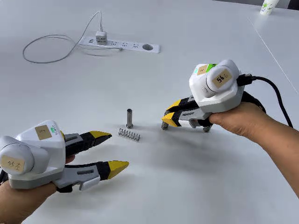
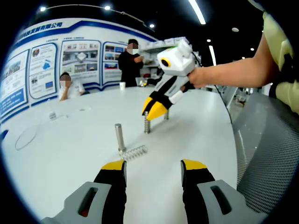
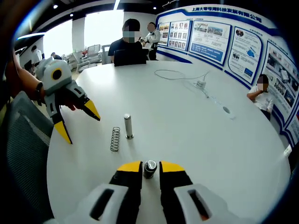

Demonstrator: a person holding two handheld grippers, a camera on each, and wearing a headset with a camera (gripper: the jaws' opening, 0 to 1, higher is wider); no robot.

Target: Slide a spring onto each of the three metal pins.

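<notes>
Beneath the right gripper (image 1: 170,117), the sprung pin (image 1: 164,125) between its fingers is mostly covered, and a second sprung pin (image 1: 206,128) behind them shows little more than its coils; those fingers stand nearly together on either side of the first pin's top, but whether they press it cannot be told; the left gripper (image 1: 110,150) has its fingers spread wide, holding nothing; ahead of them a loose spring (image 1: 129,135) lies just beside the bare pin (image 1: 129,118), upright on the white table (image 1: 154,186); a power strip (image 1: 119,45) lies well beyond; wall posters (image 2: 46,65) line the room.
</notes>
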